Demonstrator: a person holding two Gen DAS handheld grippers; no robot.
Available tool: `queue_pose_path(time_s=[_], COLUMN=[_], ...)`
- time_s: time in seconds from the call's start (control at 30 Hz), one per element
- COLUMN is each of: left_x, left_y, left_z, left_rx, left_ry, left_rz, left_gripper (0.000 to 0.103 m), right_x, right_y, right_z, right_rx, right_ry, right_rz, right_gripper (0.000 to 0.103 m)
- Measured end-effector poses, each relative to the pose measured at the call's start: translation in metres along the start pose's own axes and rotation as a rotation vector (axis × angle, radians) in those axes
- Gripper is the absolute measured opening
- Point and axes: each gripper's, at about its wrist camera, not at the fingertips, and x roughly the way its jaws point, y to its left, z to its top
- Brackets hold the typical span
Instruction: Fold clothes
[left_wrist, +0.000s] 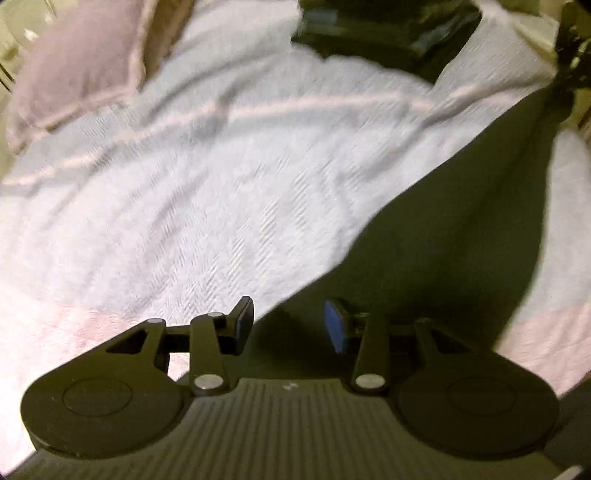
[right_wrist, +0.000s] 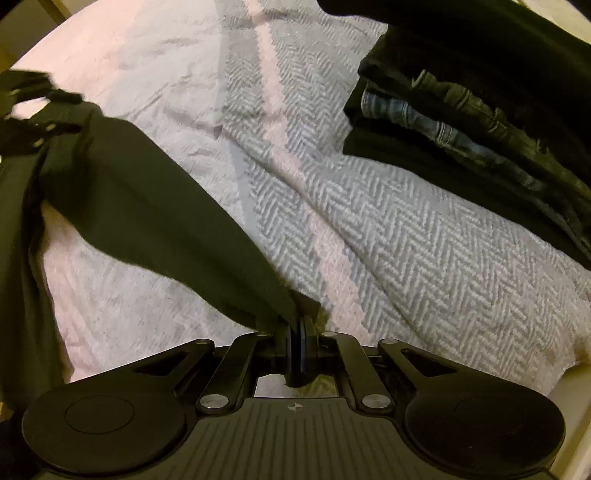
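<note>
Here, scene: we look down on a bed covered with a pale herringbone-weave blanket (right_wrist: 424, 229) crossed by faint pink stripes.
Garment: we see a dark garment (right_wrist: 155, 206) stretched in a long band over the blanket, running from the upper left of the right wrist view down to the right gripper.
Right gripper: our right gripper (right_wrist: 300, 328) is clenched on one end of the dark garment; the cloth is bunched between its two fingers, which stand nearly together.
Left gripper: our left gripper (left_wrist: 290, 326) stands with a clear gap between its blue pads (left_wrist: 335, 328); the dark garment (left_wrist: 443, 240) lies under and beyond them, but the pads do not press on it.
Left gripper in the other view: at the left edge of the right wrist view we make out a dark linkage beside the far end of the garment; it is too blurred to read further.
Pile: a stack of folded dark clothes (right_wrist: 480, 110), with denim among them, sits on the blanket at the upper right, apart from the garment.
Pillow: a pinkish pillow (left_wrist: 77, 62) lies at the upper left of the left wrist view.
Sharpness: the left wrist view is smeared, so fine detail there we cannot tell.
</note>
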Motion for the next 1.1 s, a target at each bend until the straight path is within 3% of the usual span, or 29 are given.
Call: queue_pose_path(time_s=[0.03,0.1,0.13,0.17,0.4,0.57,0.67,0.77,0.83,0.87,1.1], left_x=[0.011,0.025,0.028,0.023,-0.035,-0.015,-0.013,-0.028,-0.032,-0.033,-0.017], left_y=[0.008,0.019,0.022,0.022,0.048,0.059,0.055,0.040,0.025,0.016,-0.051], left_z=[0.001,0.002,0.002,0.000,-0.007,0.005,0.009,0.006,0.005,0.004,0.014], left_rx=[-0.004,-0.028,-0.042,-0.055,-0.207,-0.314,-0.349,-0.346,-0.346,-0.348,-0.305], left_ry=[0.013,0.037,0.044,0.031,-0.162,-0.147,-0.149,-0.169,-0.167,-0.167,-0.158], left_rz=[-0.031,-0.116,-0.155,-0.162,-0.011,0.065,0.086,0.105,0.101,0.091,-0.039], left_gripper=[0.038,0.028,0.008,0.003,0.003,0.012,0.018,0.021,0.021,0.021,0.024], right_x=[-0.001,-0.004,-0.008,-0.014,-0.064,-0.051,-0.038,-0.035,-0.033,-0.031,0.015], right_y=[0.000,-0.001,-0.001,-0.002,-0.011,-0.021,-0.017,-0.018,-0.025,-0.030,-0.057], right_z=[0.002,0.005,0.008,0.011,0.064,0.109,0.121,0.109,0.093,0.085,0.040], right_rx=[0.004,0.011,0.019,0.026,0.055,0.094,0.061,0.082,0.157,0.204,0.519], right_ry=[-0.004,-0.012,-0.019,-0.033,-0.199,-0.270,-0.266,-0.295,-0.307,-0.308,-0.325], right_rz=[0.002,0.007,0.011,0.013,-0.026,-0.079,-0.114,-0.129,-0.130,-0.116,0.115], right_gripper=[0.003,0.003,0.003,0.003,0.003,0.004,0.014,0.023,0.048,0.052,0.053])
